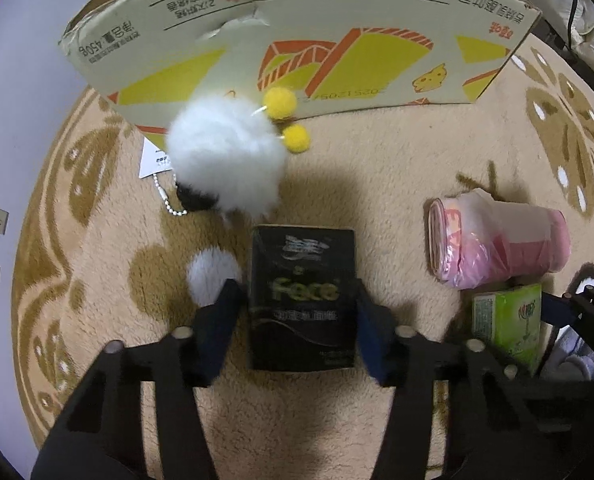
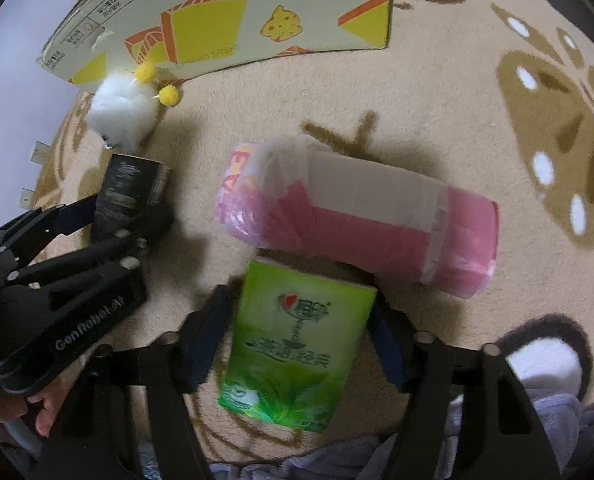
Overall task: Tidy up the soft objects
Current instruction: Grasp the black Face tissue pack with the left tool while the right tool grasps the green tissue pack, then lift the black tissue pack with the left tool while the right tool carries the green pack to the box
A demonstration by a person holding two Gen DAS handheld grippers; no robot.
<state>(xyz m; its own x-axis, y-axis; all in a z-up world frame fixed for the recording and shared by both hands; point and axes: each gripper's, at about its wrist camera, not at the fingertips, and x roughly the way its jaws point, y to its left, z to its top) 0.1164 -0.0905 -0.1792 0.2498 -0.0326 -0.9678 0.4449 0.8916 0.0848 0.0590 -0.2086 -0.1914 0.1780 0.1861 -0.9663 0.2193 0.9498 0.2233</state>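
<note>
My left gripper (image 1: 299, 300) is shut on a black tissue pack (image 1: 301, 298), its pads pressed against both sides; it also shows in the right wrist view (image 2: 131, 190). My right gripper (image 2: 299, 316) is shut on a green tissue pack (image 2: 295, 344), which also shows in the left wrist view (image 1: 507, 326). A white fluffy pom-pom toy (image 1: 225, 154) with two yellow balls (image 1: 281, 102) lies ahead of the black pack. A pink roll of plastic bags (image 2: 361, 216) lies just beyond the green pack.
A cardboard box (image 1: 297, 36) lies on its side at the far edge of the beige patterned rug (image 1: 377, 152). A small white pom-pom (image 1: 213, 276) sits by my left finger. A white card and bead chain (image 1: 157, 164) lie left of the toy.
</note>
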